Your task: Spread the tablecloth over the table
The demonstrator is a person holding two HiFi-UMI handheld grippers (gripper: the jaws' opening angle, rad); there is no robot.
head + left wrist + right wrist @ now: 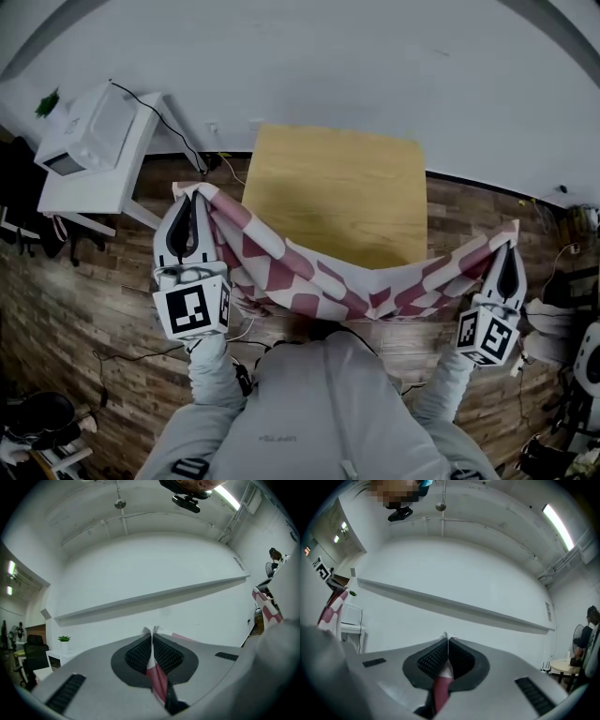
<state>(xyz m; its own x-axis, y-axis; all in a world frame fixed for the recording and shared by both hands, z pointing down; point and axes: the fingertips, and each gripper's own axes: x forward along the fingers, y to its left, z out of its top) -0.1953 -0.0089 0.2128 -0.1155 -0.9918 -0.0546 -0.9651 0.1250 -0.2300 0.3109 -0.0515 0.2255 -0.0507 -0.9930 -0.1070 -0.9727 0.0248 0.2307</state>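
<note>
Both grippers are clamped on the cloth. Left gripper [190, 208]: jaws closed all the way, one red-and-white corner of the tablecloth [314, 279] pinched between the pads; its own view shows the fabric [157, 678] squeezed in the slot, a bit poking past the tips. Right gripper [508, 255]: same, jaws fully closed on the opposite corner, with a red fold [440, 686] trailing back from the pads. The cloth is in the air, strung between the two grippers along the near edge of the table [337, 183]. It sags in the middle and is bunched into folds, and in the head view its upper edge overlaps the table's near edge. The rest of the wooden top is uncovered. Left gripper sits off the table's near-left corner, right gripper off its near-right corner. Both point roughly level toward the wall behind the table. Left of the table: a white desk [122, 173] with a white box [89, 131] on it.
</note>
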